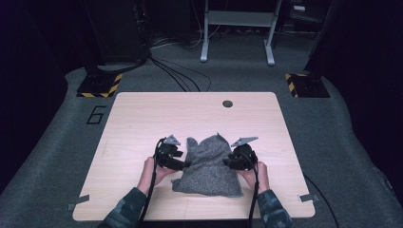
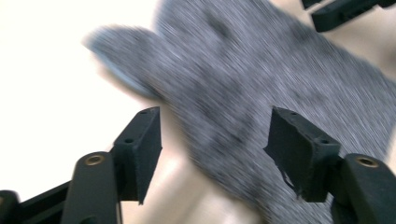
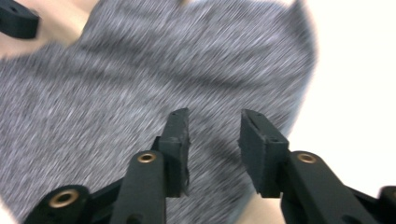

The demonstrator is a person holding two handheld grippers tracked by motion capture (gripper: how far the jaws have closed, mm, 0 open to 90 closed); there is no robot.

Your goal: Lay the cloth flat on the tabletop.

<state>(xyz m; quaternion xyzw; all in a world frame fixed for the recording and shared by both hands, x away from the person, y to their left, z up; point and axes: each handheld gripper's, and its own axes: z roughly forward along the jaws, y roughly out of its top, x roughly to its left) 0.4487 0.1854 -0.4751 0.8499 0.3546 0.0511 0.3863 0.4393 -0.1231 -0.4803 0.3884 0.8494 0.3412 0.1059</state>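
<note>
— So, starting at the left: what is the left gripper [image 1: 184, 164] doing?

— It sits at the left edge of the grey knitted cloth [image 1: 209, 164], held in the person's left hand [image 1: 153, 172]. In the left gripper view its jaws stand well apart, the cloth's edge lies beyond and between them, and neither pad presses on it. That view is blurred, so I can't say more about the fabric there.

— And the cloth itself?

— It lies crumpled on the pale wooden table [image 1: 142, 114], towards the near edge and about midway across, between the two grippers. Two small peaks of fabric stick up at its far side.

— Then the right side?

— The right gripper [image 1: 226, 163] is at the cloth's right edge, in the right hand [image 1: 252, 175]. In the right gripper view its jaws leave a narrower gap and hover over the fabric; nothing is pinched between the pads.

— Anything beyond it?

— A small dark round hole [image 1: 227, 103] near the table's far edge.
</note>
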